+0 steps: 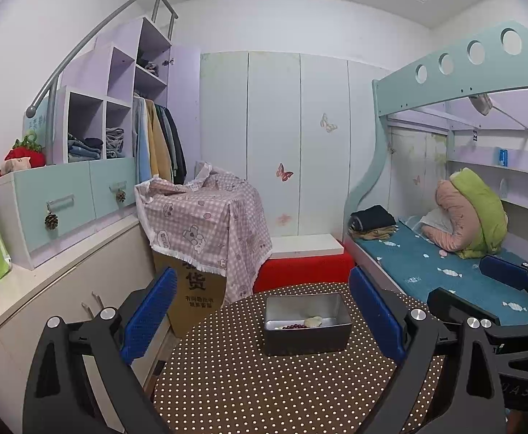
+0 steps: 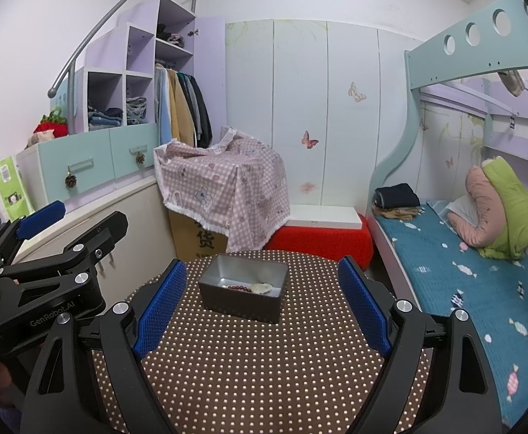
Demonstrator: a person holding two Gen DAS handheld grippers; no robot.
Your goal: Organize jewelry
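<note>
A grey metal box (image 1: 307, 338) stands open on the brown dotted round table (image 1: 249, 390). Inside it lie a dark red bead bracelet (image 1: 294, 326) and a pale flat piece (image 1: 313, 321). My left gripper (image 1: 264, 316) is open and empty, held above the table just short of the box. In the right wrist view the box (image 2: 242, 302) holds the bracelet (image 2: 238, 288) and pale piece (image 2: 262, 287). My right gripper (image 2: 262, 305) is open and empty, with the box between and beyond its fingers. The left gripper (image 2: 43, 228) shows at the left there.
A cardboard box under a pink checked cloth (image 1: 206, 224) stands behind the table. A red stool with a white board (image 1: 303, 264) is beside it. A bed with a teal cover (image 1: 452, 275) runs along the right. A cabinet counter (image 1: 28, 289) runs along the left.
</note>
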